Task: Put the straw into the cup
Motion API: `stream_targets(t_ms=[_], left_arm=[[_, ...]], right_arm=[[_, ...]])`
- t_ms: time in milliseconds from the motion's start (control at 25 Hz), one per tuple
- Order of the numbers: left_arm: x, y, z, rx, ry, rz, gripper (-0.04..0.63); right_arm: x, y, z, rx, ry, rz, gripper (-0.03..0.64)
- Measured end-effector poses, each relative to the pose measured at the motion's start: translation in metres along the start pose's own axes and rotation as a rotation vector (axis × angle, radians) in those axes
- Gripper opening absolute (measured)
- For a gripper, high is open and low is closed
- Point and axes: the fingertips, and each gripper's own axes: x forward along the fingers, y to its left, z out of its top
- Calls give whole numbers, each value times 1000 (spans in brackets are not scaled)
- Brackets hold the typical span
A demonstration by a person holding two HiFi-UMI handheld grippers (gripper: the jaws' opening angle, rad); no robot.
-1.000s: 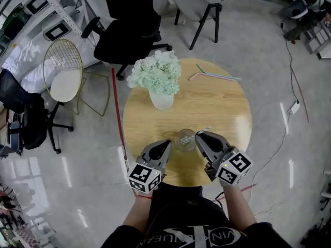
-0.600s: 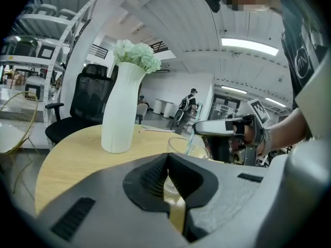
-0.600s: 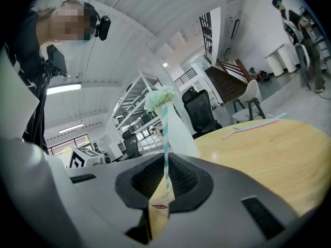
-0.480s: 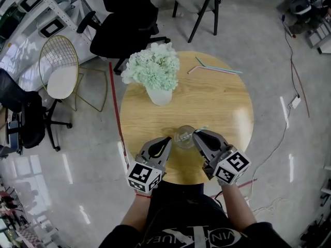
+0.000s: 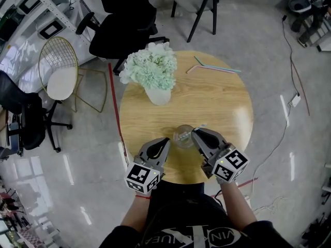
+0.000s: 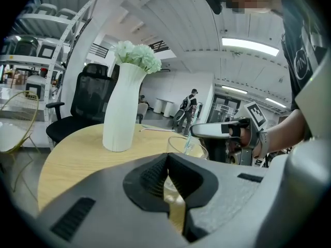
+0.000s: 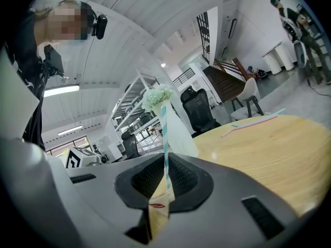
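Observation:
A clear glass cup (image 5: 183, 135) stands near the front edge of the round wooden table (image 5: 222, 102). My right gripper (image 5: 195, 132) is just right of the cup's rim, shut on a teal-and-white striped straw (image 7: 164, 138). That straw stands upright between its jaws. In the left gripper view the straw (image 6: 188, 140) slants down over the cup (image 6: 181, 146), and I cannot tell if its tip is inside. My left gripper (image 5: 166, 140) sits just left of the cup, its jaws shut with nothing in them (image 6: 166, 175).
A white vase of pale green flowers (image 5: 155, 76) stands at the table's back left. Two spare straws (image 5: 212, 67) lie at the far right edge. Black office chairs (image 5: 121, 30), a wire chair (image 5: 59, 71) and a grey chair (image 5: 199, 4) ring the table.
My right gripper has edged slightly left toward the cup with the straw. The left gripper has hardly moved; the view has shifted a little.

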Motion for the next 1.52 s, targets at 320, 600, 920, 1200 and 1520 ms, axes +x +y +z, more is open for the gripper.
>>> stream_targets(t_ms=[320, 600, 920, 1200, 1520], left_arm=[[2, 1, 2, -10, -5, -3, 8], [3, 2, 1, -10, 0, -5, 8], [4, 1, 0, -15, -2, -8, 8], [1, 2, 0, -17, 2, -6, 8], [0, -2, -1, -19, 1, -4, 8]], right_arm=[[2, -5, 1, -11, 12, -20, 23], [5, -7, 1, -26, 28, -33, 23], [3, -10, 0, -15, 29, -48, 23], [3, -11, -3, 0, 45, -51, 51], [-1, -12, -5, 15, 49, -53, 72]])
